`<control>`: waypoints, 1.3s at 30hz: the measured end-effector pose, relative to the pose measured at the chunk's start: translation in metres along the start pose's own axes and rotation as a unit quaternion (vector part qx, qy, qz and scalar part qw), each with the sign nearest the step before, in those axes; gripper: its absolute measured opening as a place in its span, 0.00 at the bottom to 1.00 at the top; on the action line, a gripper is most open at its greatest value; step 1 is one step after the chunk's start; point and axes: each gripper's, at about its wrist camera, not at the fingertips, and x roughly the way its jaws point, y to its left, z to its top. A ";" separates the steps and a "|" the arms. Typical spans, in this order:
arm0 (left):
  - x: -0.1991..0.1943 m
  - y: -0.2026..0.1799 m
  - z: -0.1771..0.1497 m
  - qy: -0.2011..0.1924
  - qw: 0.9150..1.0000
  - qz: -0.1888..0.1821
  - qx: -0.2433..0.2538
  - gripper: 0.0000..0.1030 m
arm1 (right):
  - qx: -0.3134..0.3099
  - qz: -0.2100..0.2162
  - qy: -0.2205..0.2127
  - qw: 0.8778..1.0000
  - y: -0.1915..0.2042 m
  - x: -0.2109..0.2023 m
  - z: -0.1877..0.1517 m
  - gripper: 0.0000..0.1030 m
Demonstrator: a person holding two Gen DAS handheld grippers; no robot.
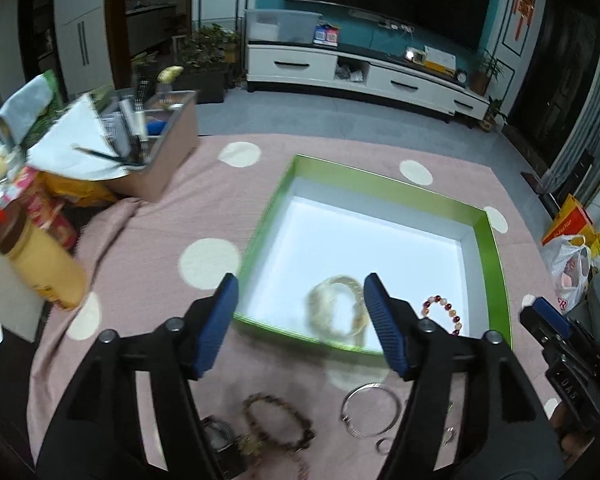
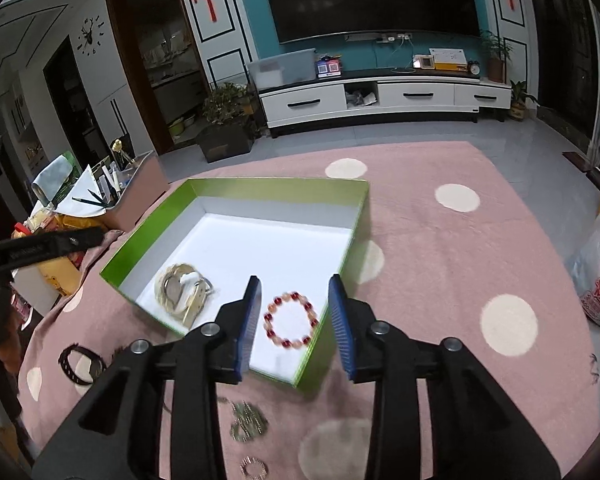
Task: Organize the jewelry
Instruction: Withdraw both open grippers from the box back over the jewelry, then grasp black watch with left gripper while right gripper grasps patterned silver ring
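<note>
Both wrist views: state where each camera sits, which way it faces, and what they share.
Left wrist: on the left gripper, looking down over the green box; the right gripper shows at the edge.
Right wrist: on the right gripper, jaws open over the red bead bracelet.
Shared: box, bracelet, pale watch, pink dotted cloth.

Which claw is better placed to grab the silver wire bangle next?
Left, probably. The thin silver wire bangle lies on the pink dotted cloth just below the open left claw; the right wrist view doesn't show it.
</note>
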 end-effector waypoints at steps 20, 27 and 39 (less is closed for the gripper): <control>-0.075 0.095 -0.110 0.027 0.994 0.021 -0.100 0.76 | 0.016 0.008 0.030 0.999 0.007 -0.067 -0.077 0.51; -0.079 0.093 -0.142 0.036 0.993 -0.001 -0.116 0.76 | 0.002 0.015 0.053 0.998 0.019 -0.068 -0.102 0.51; -0.072 0.075 -0.166 0.039 0.995 -0.027 -0.091 0.76 | -0.046 0.016 0.096 0.994 0.038 -0.037 -0.136 0.51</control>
